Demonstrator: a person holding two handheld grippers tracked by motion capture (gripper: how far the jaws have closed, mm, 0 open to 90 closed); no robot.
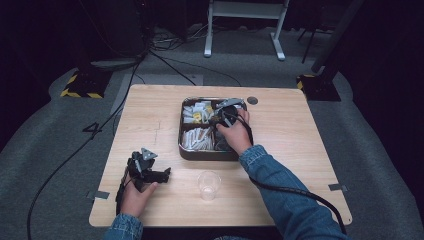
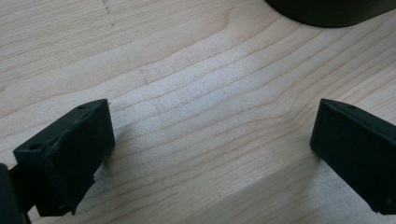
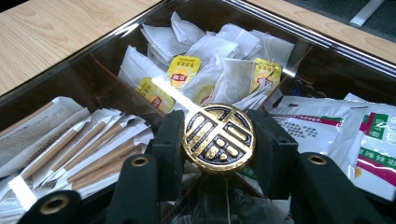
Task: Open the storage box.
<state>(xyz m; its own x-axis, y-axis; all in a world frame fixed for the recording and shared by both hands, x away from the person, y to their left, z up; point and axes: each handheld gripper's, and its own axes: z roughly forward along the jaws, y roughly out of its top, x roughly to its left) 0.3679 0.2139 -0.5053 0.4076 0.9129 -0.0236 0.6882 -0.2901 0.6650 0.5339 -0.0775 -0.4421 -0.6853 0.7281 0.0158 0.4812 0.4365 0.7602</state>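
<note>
Right hand-held gripper (image 3: 218, 140) clenched on the round gold-and-black knob (image 3: 218, 138) at the middle of the dark compartmented tea tray (image 1: 183, 150), probably to lift its clear lid. Left hand-held gripper (image 2: 210, 154) released, parked on the wooden desk (image 1: 150, 110) near the tray.

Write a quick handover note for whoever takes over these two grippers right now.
Right gripper: shut on the gold knob at the middle of the box, over the compartments of tea bags, wrapped sticks and sachets.
Left gripper: open, holding nothing, low over bare table near the front left edge.
Cup: empty, upright, in front of the box.
Done: knob gripped.
Left: probably lift by the knob; nothing is in the cup yet.
</note>
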